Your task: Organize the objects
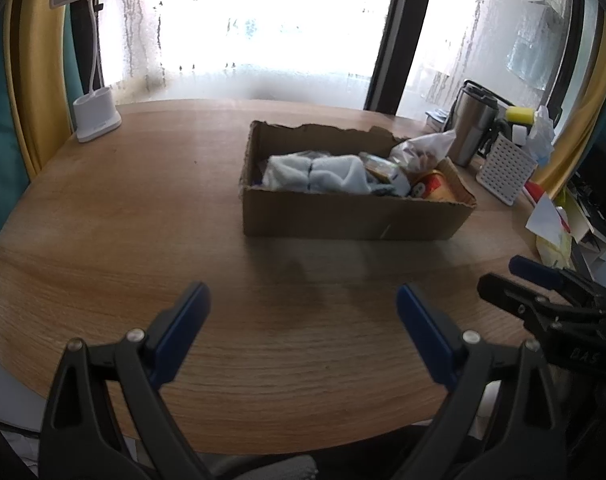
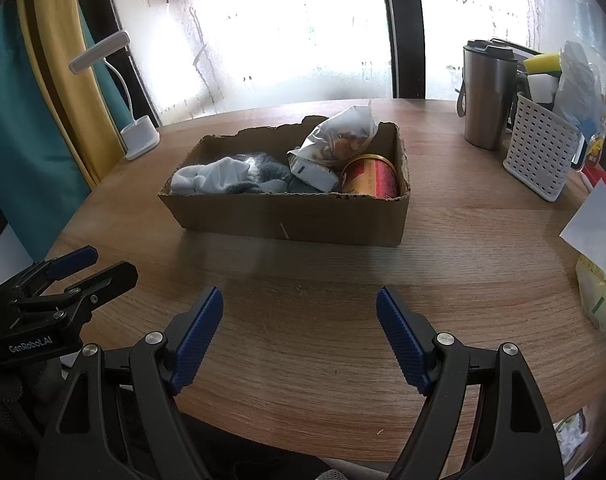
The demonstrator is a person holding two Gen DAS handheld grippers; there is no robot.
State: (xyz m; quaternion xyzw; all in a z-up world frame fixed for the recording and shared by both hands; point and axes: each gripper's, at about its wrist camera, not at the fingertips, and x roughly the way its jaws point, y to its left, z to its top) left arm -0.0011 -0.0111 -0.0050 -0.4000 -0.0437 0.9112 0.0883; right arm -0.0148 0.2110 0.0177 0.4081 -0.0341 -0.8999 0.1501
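An open cardboard box stands on the round wooden table. Inside lie white and grey socks, a clear bag of snacks, a small white packet and a red-gold can. My left gripper is open and empty, hovering over the table in front of the box. My right gripper is open and empty too, also short of the box. Each gripper shows at the edge of the other's view, the right and the left.
A white desk lamp stands at the table's back left. A steel travel mug and a white perforated basket with sponges stand at the back right. Papers and a yellow pack lie at the right edge.
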